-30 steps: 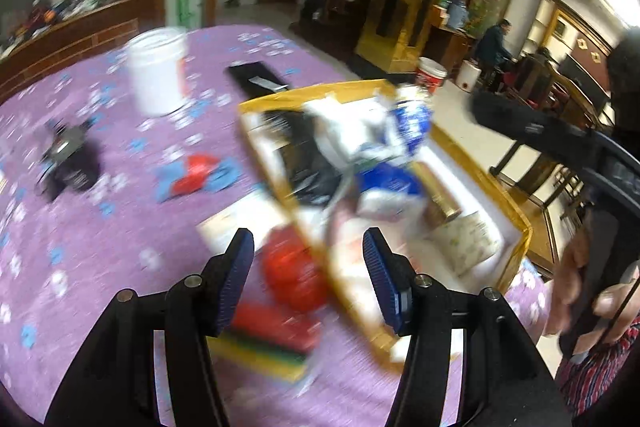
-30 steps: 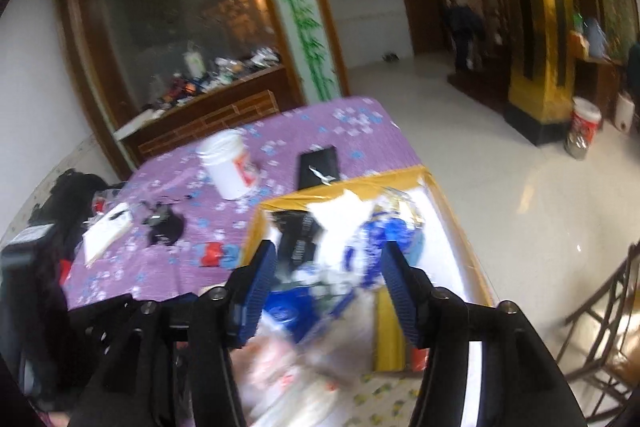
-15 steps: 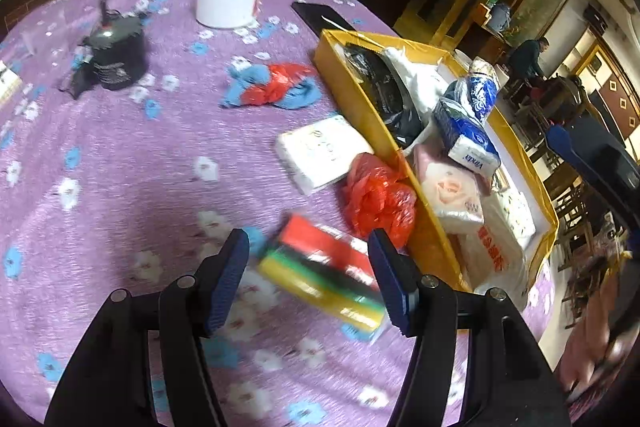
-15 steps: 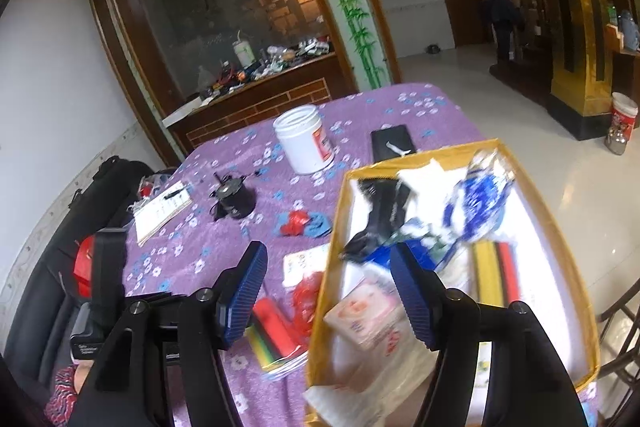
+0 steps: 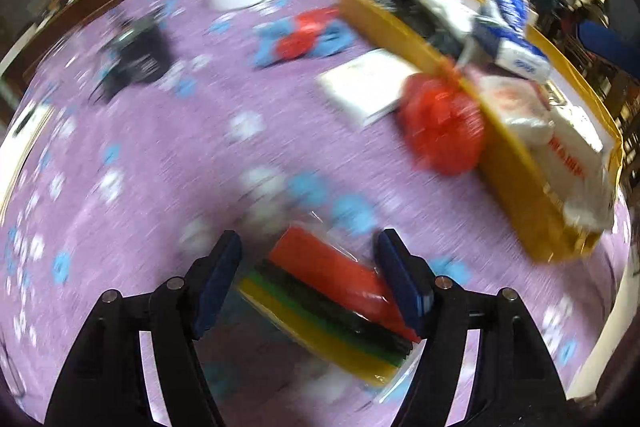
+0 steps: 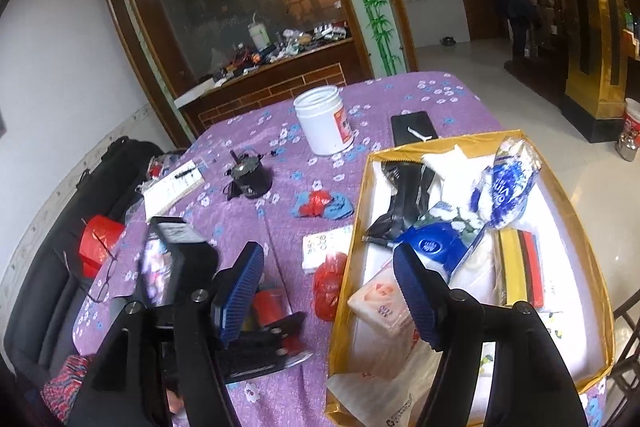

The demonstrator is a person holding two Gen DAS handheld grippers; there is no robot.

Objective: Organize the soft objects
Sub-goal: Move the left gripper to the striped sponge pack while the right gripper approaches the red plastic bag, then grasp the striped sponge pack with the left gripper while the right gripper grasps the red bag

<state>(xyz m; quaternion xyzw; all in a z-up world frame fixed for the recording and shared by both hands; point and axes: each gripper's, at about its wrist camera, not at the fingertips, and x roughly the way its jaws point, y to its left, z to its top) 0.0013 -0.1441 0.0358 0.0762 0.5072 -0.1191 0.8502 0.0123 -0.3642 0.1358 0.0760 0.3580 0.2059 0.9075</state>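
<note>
- The sponge pack [image 5: 332,303], striped red, black, green and yellow in clear wrap, lies flat on the purple tablecloth [image 5: 160,155], between the fingers of the left gripper [image 5: 310,281].
- The left gripper's jaws are opening and stand apart on either side of the pack; the pads do not press on it.
- Risk: the glossy wrap may slip from the pads, or only the loose film may be pinched, so that the pack drops.
- Risk: the pack sits askew to the jaws; a closure on its corners may twist it free.
- The red plastic bag [image 5: 442,125] leans against the yellow box [image 5: 516,187] wall, on the likely path to the box.
- The box is already crowded with tissue packs and bags; free room is scarce.
- The right gripper [image 6: 334,287] hangs over the near box edge, jaws opening, nothing between them.
</note>
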